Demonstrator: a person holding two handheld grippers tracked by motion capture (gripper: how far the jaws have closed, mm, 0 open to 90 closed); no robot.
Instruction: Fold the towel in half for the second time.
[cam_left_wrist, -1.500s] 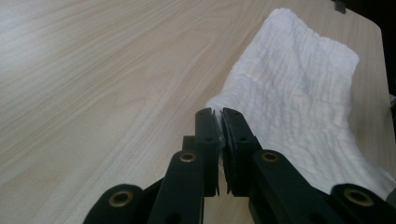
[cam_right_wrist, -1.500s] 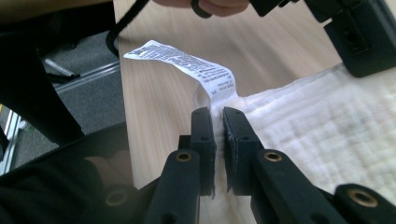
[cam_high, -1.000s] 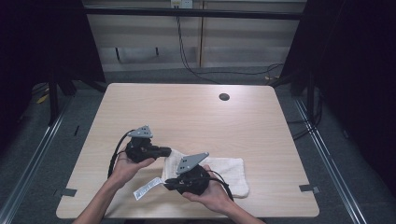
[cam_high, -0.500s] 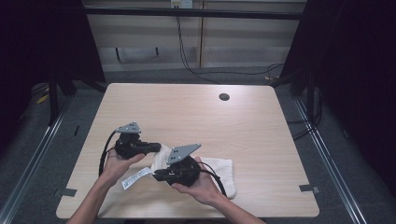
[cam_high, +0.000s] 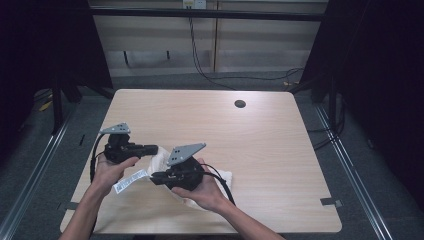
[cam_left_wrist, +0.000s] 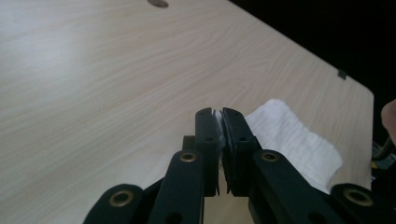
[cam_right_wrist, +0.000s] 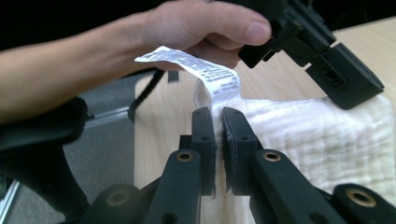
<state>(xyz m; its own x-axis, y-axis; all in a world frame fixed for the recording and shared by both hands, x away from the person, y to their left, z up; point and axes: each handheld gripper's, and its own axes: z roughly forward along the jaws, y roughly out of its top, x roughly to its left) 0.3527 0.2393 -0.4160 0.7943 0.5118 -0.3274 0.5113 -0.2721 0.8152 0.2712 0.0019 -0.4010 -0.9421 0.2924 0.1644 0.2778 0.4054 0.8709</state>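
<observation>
From the high view, both hands have drawn back toward the person's edge of the table (cam_high: 280, 150) over the last second, and the white cloth (cam_high: 220, 179) has come with them, one end now lifted off the wood between the tools. The left gripper (cam_high: 152, 148) points toward the right gripper (cam_high: 156, 176), the two close together, and the cloth bunches between and under them. A care label (cam_high: 129, 180) hangs just below the left hand (cam_high: 111, 170). I'd judge this to be the lift of a fold: a held edge is being raised so it can be carried over the rest.

In the left gripper view, the jaws are clenched on a thin edge of the cloth (cam_left_wrist: 299, 140), a sliver of white showing between the pads; the rest trails off to the right of the jaws and lies on the table. This view makes the pinch plain, where the overhead one leaves it hidden under the tool bodies.

In the right gripper view, the jaws are likewise clamped on the cloth (cam_right_wrist: 327, 135) at the hem where the label (cam_right_wrist: 201, 70) is sewn. The label stands up just beyond the tips, and the left hand (cam_right_wrist: 196, 28) with its tool hovers close above, a closeness the high view only hints at.
</observation>
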